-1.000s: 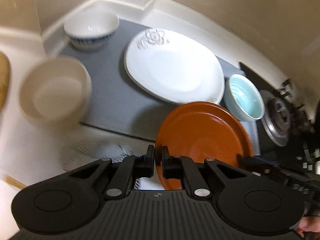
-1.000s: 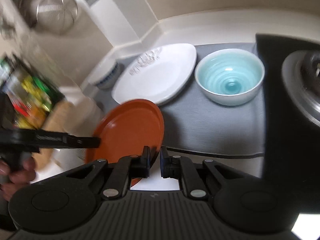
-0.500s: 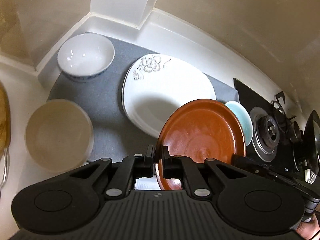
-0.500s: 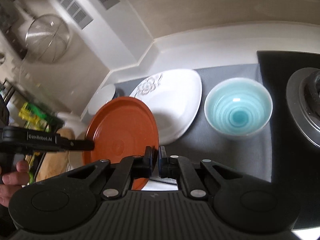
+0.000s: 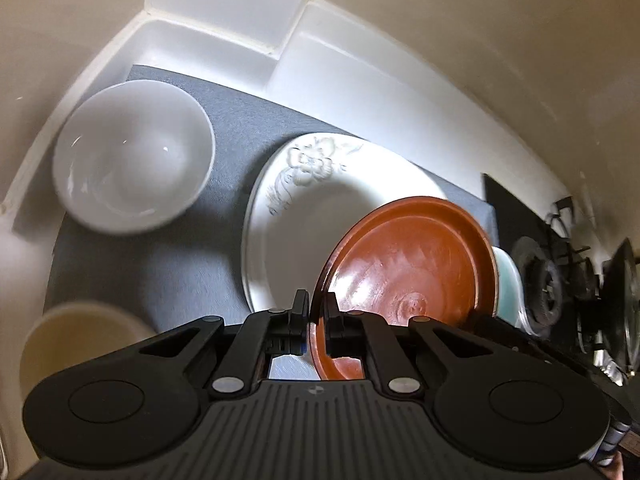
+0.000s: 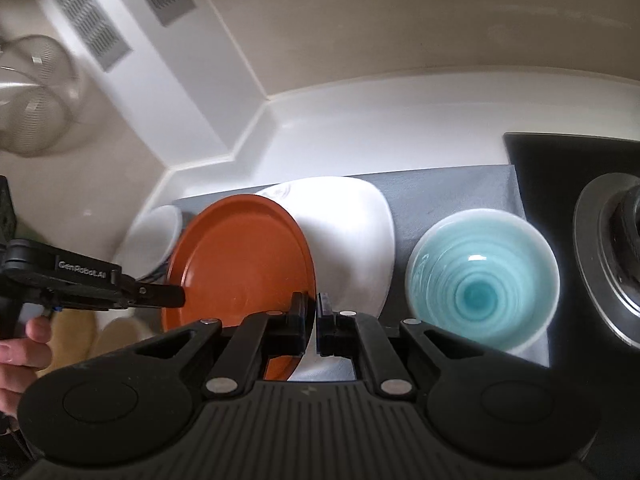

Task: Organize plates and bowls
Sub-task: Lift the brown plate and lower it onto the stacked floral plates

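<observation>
A reddish-brown plate (image 5: 408, 272) (image 6: 240, 264) hangs tilted in the air, held by both grippers at opposite rims. My left gripper (image 5: 318, 312) is shut on its left rim, and its fingertip (image 6: 172, 296) shows in the right wrist view. My right gripper (image 6: 310, 312) is shut on the right rim. The brown plate hovers over a large white plate with a flower pattern (image 5: 320, 220) (image 6: 352, 240) and hides part of it. On the grey mat (image 5: 180, 272) also stand a white bowl (image 5: 132, 160) (image 6: 152, 236) and a light-blue bowl (image 6: 480, 280) (image 5: 506, 284).
A cream bowl (image 5: 80, 344) sits at the mat's near left corner. A black stove with a burner (image 6: 612, 260) (image 5: 540, 280) borders the mat on the right. White wall ledges close the back. A wire strainer (image 6: 36, 96) hangs at the upper left. A hand (image 6: 24, 344) grips the left tool.
Both grippers have carried the brown plate toward the back wall, from the counter's front edge to above the white flowered plate. The cream bowl has slid toward the lower left corner of the left wrist view.
</observation>
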Tool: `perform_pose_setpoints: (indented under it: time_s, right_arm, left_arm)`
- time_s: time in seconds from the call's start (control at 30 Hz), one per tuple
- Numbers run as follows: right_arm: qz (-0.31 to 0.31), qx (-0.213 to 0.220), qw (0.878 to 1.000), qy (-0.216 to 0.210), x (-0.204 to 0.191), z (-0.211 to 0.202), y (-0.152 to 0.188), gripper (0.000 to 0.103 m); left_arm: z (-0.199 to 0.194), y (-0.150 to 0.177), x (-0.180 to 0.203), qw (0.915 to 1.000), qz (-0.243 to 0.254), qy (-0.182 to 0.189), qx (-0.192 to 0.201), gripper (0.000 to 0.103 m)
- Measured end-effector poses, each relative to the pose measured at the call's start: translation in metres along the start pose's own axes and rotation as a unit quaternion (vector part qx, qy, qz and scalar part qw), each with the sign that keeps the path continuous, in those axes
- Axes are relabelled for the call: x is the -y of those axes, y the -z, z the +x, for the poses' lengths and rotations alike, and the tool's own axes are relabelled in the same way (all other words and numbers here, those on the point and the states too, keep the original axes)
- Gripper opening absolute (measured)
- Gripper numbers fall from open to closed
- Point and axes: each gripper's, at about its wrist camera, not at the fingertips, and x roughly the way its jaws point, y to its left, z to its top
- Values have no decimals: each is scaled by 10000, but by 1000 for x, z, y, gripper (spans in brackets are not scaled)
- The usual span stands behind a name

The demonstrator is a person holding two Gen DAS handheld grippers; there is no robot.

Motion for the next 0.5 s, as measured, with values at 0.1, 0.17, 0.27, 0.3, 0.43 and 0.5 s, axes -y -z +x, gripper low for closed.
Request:
perform_pose_setpoints:
  time_s: [0.1,0.17,0.27,0.3,0.43,0.5]
  right_arm:
    - [-105,-66,9994,311,-2,23,-7,5]
    - [-136,9,9992,374,-2,33,-8,5]
    - [22,-79,9984,551,3,51,-8,5]
    - [73,-76,9983,580,4,56,-8,5]
    - [213,-46,9963,828,6,66,-8,5]
    - [211,-28,9955,923,6,69,-9,5]
  left_arm:
    - [22,-14,-5,9996,-38,-8,-270,7]
    - [36,-23,-6,9993,18,-69,-378,8]
    - [52,-32,-8,9989,36,-88,-464,8]
    - [55,-35,-8,9987,52,-119,-483,8]
    - [63,-40,-1,9985,295,-114,-456,7]
    - [66,-42,1,9984,404,-120,-386,7]
